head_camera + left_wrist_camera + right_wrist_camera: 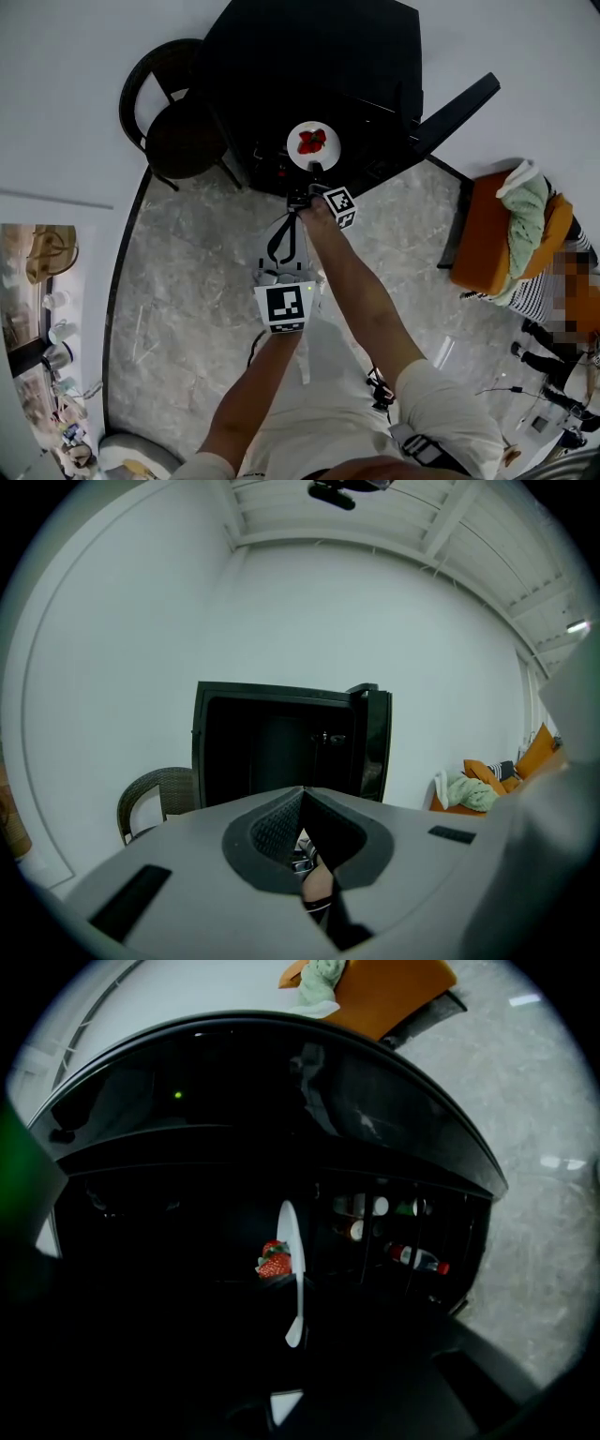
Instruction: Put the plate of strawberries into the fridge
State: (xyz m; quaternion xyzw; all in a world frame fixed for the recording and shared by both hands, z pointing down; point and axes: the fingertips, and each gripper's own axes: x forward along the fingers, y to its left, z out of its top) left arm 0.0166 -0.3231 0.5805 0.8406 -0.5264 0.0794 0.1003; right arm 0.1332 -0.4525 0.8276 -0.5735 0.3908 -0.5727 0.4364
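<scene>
The plate (312,147) of strawberries (312,141) sits just inside the front edge of the open black fridge (309,56), white against the dark compartment; whether it rests on a shelf or hangs free cannot be told; the right gripper (315,173) has its jaws clenched on the plate's near rim, and in the right gripper view the plate shows edge-on between the dark jaws with the red berries just to its left; the left gripper (302,793) hangs back behind the right hand, over the marble floor (187,309), its jaws pressed together with nothing between them, pointed at the fridge's open front; the fridge door (450,112) stands swung out to the right in the head view, and its inner racks hold several bottles (417,1259); a dark round-backed chair (173,117) stands against the fridge's left side; an orange seat (487,239) with a pale green cloth (525,211) heaped on it stands well apart to the right, beside a person in a striped sleeve (530,295) at the floor's right edge.
</scene>
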